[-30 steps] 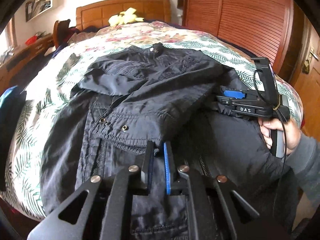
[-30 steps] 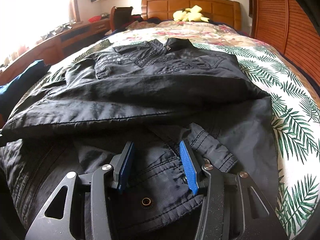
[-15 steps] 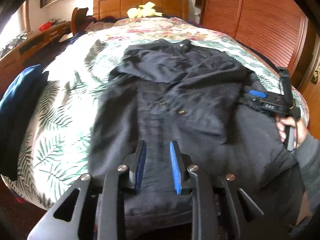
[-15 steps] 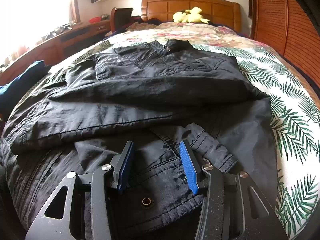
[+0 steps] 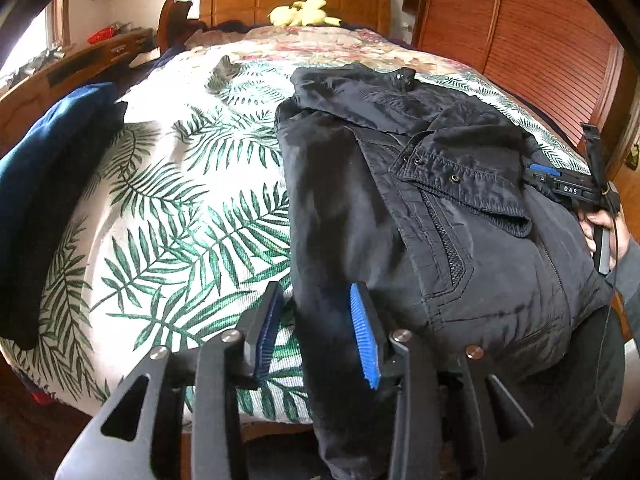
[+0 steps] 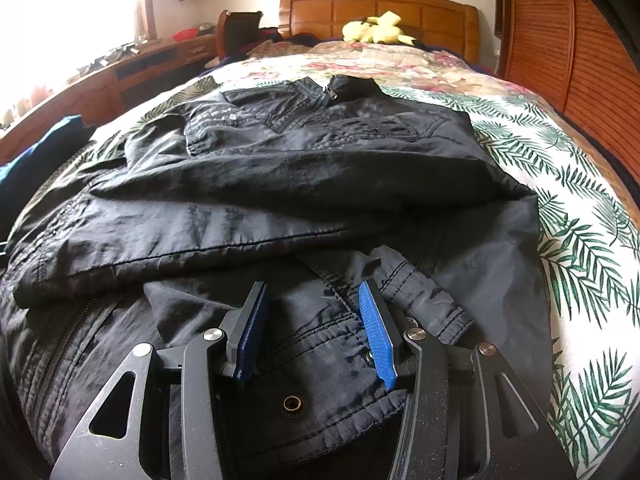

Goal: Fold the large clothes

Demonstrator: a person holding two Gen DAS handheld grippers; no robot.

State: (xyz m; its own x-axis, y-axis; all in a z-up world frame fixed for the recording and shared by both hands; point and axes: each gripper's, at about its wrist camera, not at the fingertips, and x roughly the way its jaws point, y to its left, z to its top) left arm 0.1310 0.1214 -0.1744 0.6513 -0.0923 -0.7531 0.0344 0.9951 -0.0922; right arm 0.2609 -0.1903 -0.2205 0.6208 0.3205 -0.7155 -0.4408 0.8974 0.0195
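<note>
**Inspector A:** We find the black jacket (image 5: 420, 208) on the palm-print bedspread (image 5: 168, 208), collar toward the headboard (image 6: 380, 8), both sleeves crossed over the chest, evidently to square it for a lengthwise fold.

**Inspector B:** The left gripper (image 5: 316, 332) has just been opening; its jaws stand part-open astride the jacket's left edge, pads not pressing. We judge it positioned to take that edge.

**Inspector A:** The right gripper (image 6: 312, 332) hovers moderately open over the sleeve cuff (image 6: 420, 300), holding nothing.
</note>
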